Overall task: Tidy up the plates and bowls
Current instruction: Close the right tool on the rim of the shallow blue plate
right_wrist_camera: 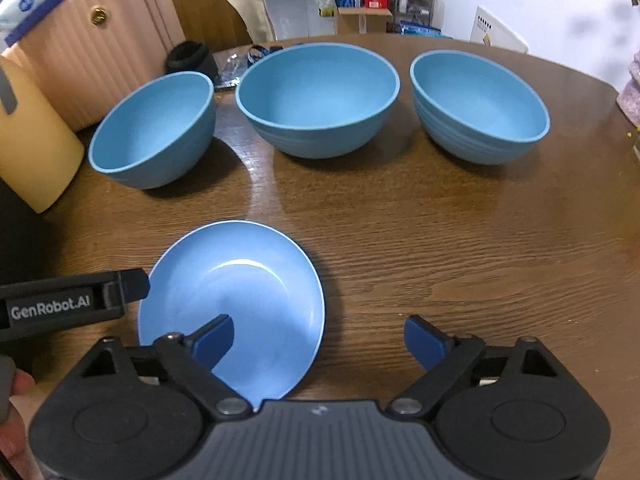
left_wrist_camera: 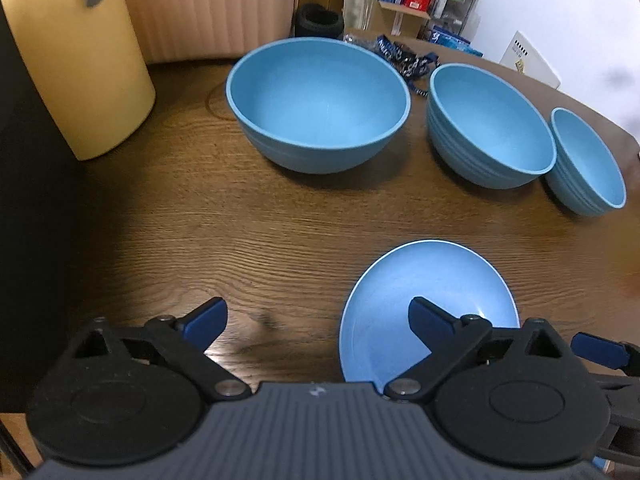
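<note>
Three blue bowls stand in a row at the back of the wooden table point(left_wrist_camera: 200, 220): a large bowl point(left_wrist_camera: 318, 100), a medium bowl point(left_wrist_camera: 490, 124) and a small bowl point(left_wrist_camera: 588, 164). The same row appears in the right wrist view point(right_wrist_camera: 318, 96). A blue plate point(left_wrist_camera: 428, 280) point(right_wrist_camera: 240, 280) lies flat in front of them. My left gripper point(left_wrist_camera: 318, 316) is open, with the plate's left rim between its jaws. My right gripper point(right_wrist_camera: 320, 332) is open, with the plate's right rim between its jaws. Neither gripper's pads press on the plate. One left finger point(right_wrist_camera: 132, 288) hangs over the plate's left edge.
A cream cylinder point(left_wrist_camera: 76, 64) and a pink ribbed case point(left_wrist_camera: 208, 4) stand at the back left. A black round object point(left_wrist_camera: 318, 20) and a blue lanyard point(left_wrist_camera: 404, 56) lie behind the bowls. The table's curved edge point(right_wrist_camera: 600, 80) runs at the right. A hand point(right_wrist_camera: 16, 392) shows at lower left.
</note>
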